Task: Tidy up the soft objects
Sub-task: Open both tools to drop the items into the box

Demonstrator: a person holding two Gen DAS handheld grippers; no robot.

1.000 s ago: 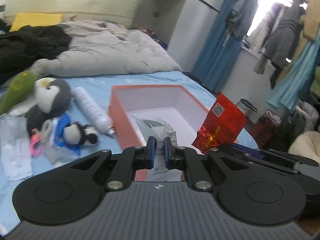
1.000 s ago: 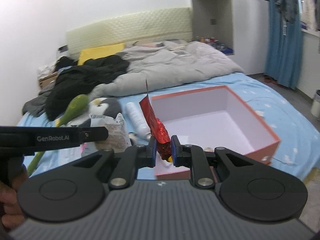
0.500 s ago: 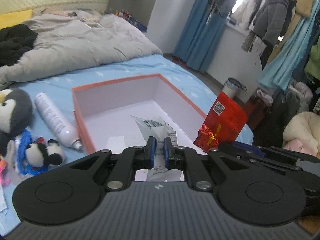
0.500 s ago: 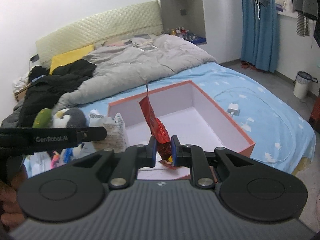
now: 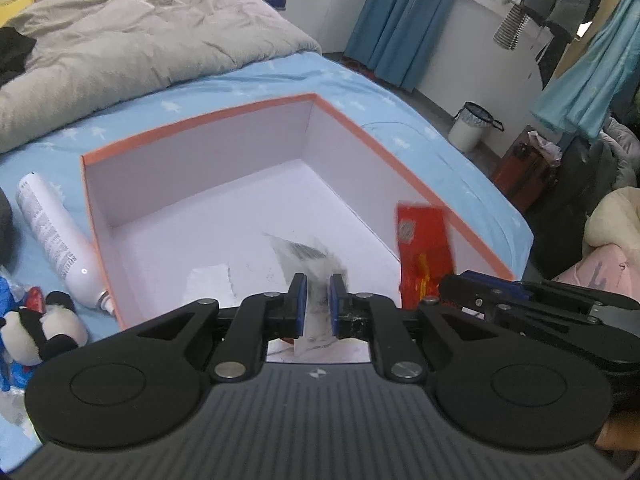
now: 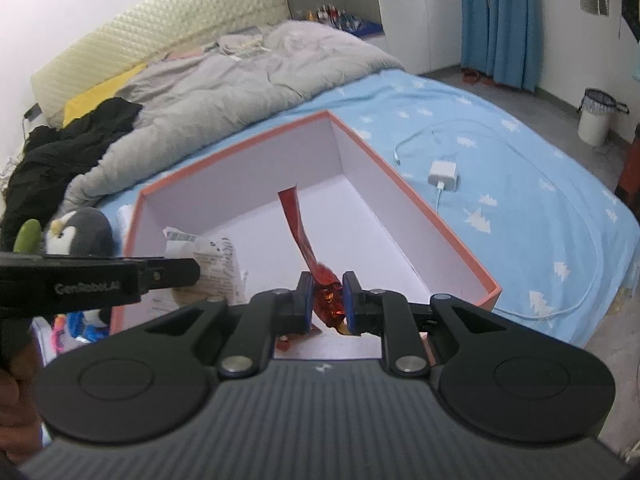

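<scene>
An orange box (image 5: 200,124) with a white inside lies open on the blue bed. My left gripper (image 5: 317,300) hangs over its near part. Its jaws are opening, and a white printed packet (image 5: 308,256) stands blurred between the pads, which no longer pinch it. My right gripper (image 6: 327,300) is over the box (image 6: 240,152) too, shut on the crumpled lower end of a red foil packet (image 6: 298,224); its jaws are just starting to open. In the left wrist view the red packet (image 5: 424,240) stands by the box's right wall.
A white spray bottle (image 5: 52,232) and a panda plush (image 5: 36,328) lie left of the box. A penguin plush (image 6: 80,236) sits further left. A grey duvet (image 5: 120,52) covers the far bed. A charger with cable (image 6: 442,174) lies right of the box. A paper slip (image 5: 210,284) rests inside.
Both grippers have come forward and down over the box, which now fills the views. The left jaws have parted slightly and the white packet has blurred.
</scene>
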